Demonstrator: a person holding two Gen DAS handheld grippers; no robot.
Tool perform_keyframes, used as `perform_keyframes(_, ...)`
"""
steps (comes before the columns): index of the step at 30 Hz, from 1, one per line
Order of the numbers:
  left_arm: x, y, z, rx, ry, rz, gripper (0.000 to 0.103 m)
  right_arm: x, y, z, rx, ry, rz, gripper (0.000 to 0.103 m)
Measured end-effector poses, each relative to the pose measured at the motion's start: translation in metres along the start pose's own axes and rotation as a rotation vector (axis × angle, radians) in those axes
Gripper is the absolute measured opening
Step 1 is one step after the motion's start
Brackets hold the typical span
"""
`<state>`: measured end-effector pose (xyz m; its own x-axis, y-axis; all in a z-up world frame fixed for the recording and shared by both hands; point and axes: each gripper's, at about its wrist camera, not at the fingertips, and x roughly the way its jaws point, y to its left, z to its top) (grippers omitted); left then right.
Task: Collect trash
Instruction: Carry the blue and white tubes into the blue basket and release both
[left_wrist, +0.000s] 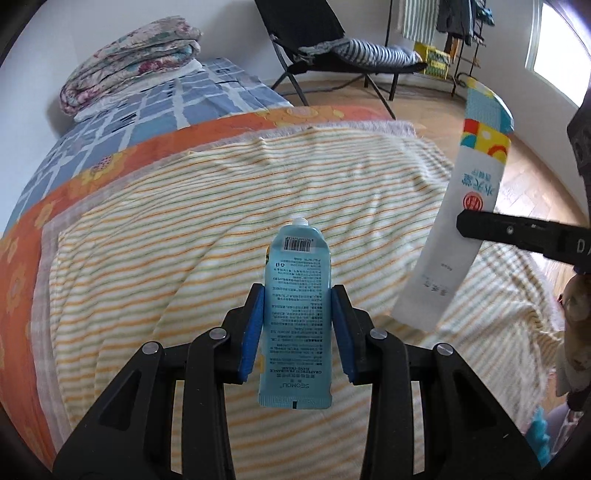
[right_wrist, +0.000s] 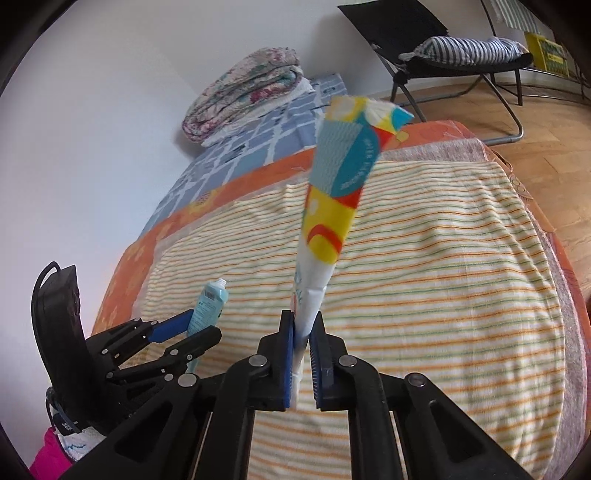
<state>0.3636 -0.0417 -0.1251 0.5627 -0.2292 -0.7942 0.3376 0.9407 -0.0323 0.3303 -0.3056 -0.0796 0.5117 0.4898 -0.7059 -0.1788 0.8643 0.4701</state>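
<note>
Left hand-held gripper (left_wrist: 297, 325): pinching capless hand cream tube (left_wrist: 295, 314) at 6 o'clock above striped blanket (left_wrist: 184, 240); cream may ooze.
Right hand-held gripper (right_wrist: 303, 350): pinching flattened tissue wrapper (right_wrist: 332, 206), rising toward 12 o'clock; thin film may slip.

I'm working in a home bedroom.
I see a bed (left_wrist: 229, 206) under a striped blanket (left_wrist: 184, 258), a folded floral quilt (left_wrist: 129, 62), a black folding chair (left_wrist: 332, 44), wooden floor (left_wrist: 535, 177) and a clothes rack (left_wrist: 461, 33).
</note>
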Motion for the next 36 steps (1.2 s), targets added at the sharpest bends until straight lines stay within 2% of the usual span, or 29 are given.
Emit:
perform_keyframes(10, -0.056, -0.008, -0.020, -0.039, -0.058, -0.017, 0.036, -0.035, 0.027, -0.022, -0.070, -0.007, 0.010, 0.004)
perform_keyframes(19, -0.110, -0.022, -0.052, -0.063, -0.100, -0.027, 0.036, -0.079, 0.052, -0.057, -0.148, 0.009, 0.031, 0.004)
perform_keyframes(31, -0.166, -0.046, -0.115, -0.060, -0.142, 0.010, 0.036, -0.119, 0.081, -0.120, -0.251, 0.038, 0.027, 0.004)
perform_keyframes(36, -0.184, -0.057, -0.143, -0.077, -0.152, -0.004, 0.036, -0.131, 0.092, -0.149, -0.278, 0.050, 0.030, 0.004)
